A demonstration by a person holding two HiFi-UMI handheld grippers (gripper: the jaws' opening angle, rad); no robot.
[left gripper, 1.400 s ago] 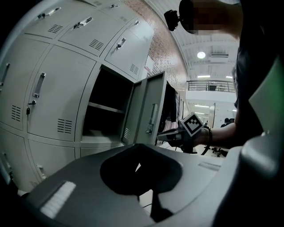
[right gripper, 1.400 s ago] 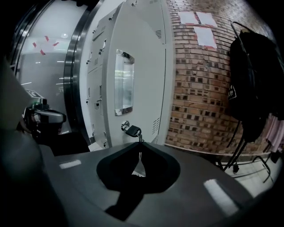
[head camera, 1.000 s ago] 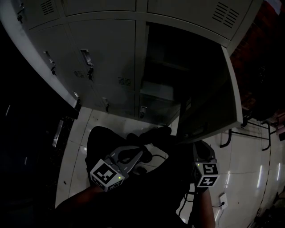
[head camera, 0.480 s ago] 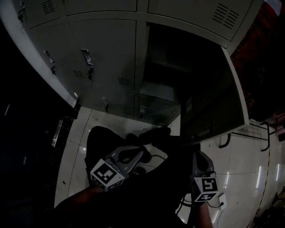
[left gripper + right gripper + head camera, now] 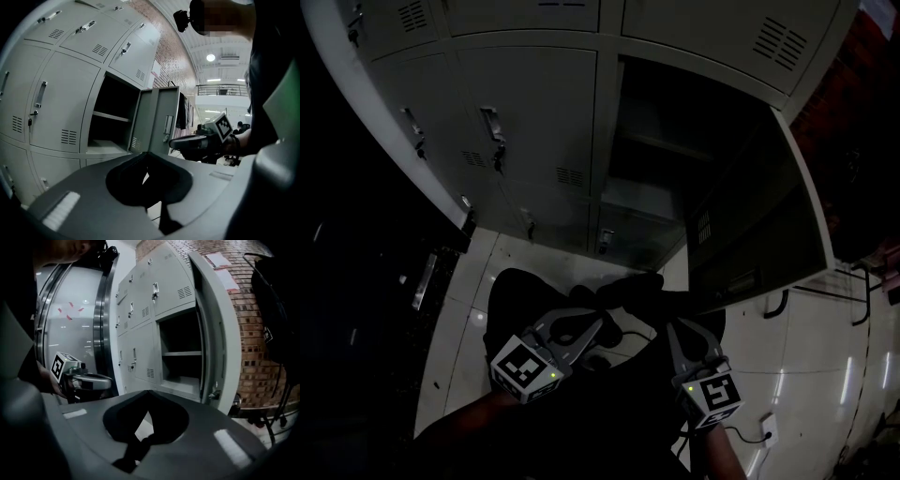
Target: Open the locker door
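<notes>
Grippers first: right gripper (image 5: 149, 391) has its jaws together with nothing between them. They were half apart a second ago and have closed since. Back then it sat up beside the lower edge of the locker door (image 5: 769, 216). Now it's pulled back down and in toward the left gripper (image 5: 149, 152), apart from the door.

Left gripper: jaws together too, empty, same spot as before, low over the person's dark clothing.

Door has swung a bit wider over that second. It stands wide open, hinged on the right of its opening, inner face toward the head camera, ahead of and above both grippers. White floor tiles (image 5: 806, 356) lie below it.

Counts:
- two grippers, one marker cube (image 5: 525, 367) on each, so two cubes
- one door open
- one compartment (image 5: 675, 178) exposed
- one shelf (image 5: 649, 141) inside it

Every other locker door in view is closed. Head view is too dark at the edges to count them reliably.
</notes>
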